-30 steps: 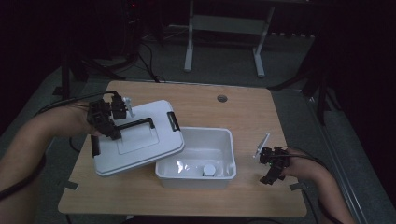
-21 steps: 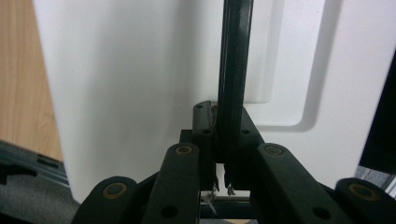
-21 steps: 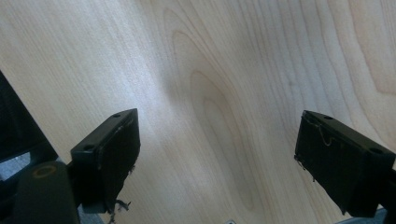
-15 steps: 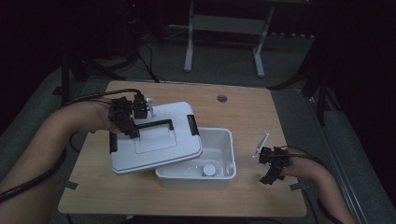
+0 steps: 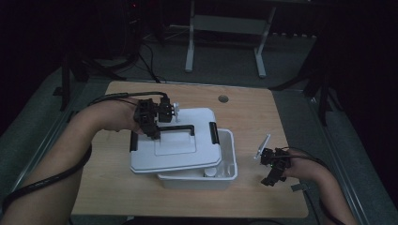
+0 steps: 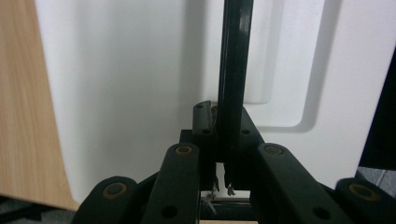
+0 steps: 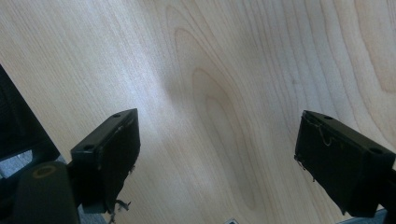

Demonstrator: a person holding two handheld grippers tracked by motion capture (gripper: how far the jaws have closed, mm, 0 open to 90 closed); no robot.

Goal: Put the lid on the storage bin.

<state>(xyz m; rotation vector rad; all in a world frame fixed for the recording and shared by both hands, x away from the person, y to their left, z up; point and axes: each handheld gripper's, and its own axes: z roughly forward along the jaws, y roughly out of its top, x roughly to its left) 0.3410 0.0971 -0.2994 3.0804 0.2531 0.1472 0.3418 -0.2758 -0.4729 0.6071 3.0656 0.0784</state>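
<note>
High view showing left gripper (image 5: 156,123) clamping the lid's handle (image 5: 177,127), carrying lid (image 5: 173,145) rightward over the box (image 5: 224,171) since earlier, right gripper (image 5: 274,165) resting open, unmoved.

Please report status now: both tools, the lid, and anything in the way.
Left tool shut on lid handle. Right tool open over bare table. Lid half over box, not seated. Nothing in the way.

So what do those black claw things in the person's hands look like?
Both are black. The left gripper is a blocky frame of jointed bars with brass-coloured rivets, trailing a black cable along a bare forearm with no sleeve. The right gripper has two flat rectangular jaw pads set wide apart, a pale plate sticking up from it, and its own thin cable.
</note>
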